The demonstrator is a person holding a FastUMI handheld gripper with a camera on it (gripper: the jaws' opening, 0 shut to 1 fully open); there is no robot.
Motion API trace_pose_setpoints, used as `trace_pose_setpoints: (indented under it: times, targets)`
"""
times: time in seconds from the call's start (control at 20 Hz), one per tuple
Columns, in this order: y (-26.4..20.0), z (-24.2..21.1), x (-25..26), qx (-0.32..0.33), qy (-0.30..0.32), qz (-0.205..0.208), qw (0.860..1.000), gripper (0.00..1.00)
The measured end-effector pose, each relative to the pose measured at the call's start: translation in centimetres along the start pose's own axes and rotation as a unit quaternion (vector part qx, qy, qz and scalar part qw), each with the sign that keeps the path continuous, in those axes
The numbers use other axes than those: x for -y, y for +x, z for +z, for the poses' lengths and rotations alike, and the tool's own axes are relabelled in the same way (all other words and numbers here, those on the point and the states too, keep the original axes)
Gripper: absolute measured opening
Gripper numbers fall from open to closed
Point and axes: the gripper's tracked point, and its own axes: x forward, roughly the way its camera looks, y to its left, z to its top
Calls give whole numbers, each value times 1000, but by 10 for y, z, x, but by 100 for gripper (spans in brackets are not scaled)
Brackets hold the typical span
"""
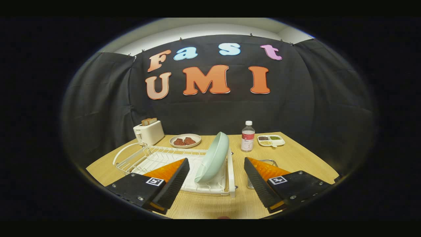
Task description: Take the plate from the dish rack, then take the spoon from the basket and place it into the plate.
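Far left at back: toaster [149,132] w/ bread slices poking out the top, on the wooden table [296,158]. Next to it, a bit right, a round plate w/ two dark red pieces [185,141]. In front of both, white wire dish rack [154,158] stretching across the left half of the table. At the rack's right end the pale green plate [213,158] stands on edge in the slots, tilted slightly. It sits between the fingers and just ahead of them, not touched. Gripper [216,181] is wide open, fingers well apart, nothing held. Behind the right finger, a wire basket [267,162], mostly hidden; can't tell the spoon in it. Further back, right of the green plate: water bottle [248,136] upright, then a small divided tray [271,140] w/ beans or grains in its compartments.
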Motion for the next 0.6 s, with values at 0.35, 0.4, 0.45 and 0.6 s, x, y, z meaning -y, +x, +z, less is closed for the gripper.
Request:
trace_pose_setpoints:
  times: [0.35, 0.4, 0.45, 0.6]
  targets:
    - [5, -3, -5, -5, 3, 4, 1000, 100]
    - [6, -4, -4, -5, 4, 4, 1000, 99]
    - [5, -5, -3, -6, 5, 3, 1000, 99]
    - [4, -7, -1, -8, 9, 3, 1000, 99]
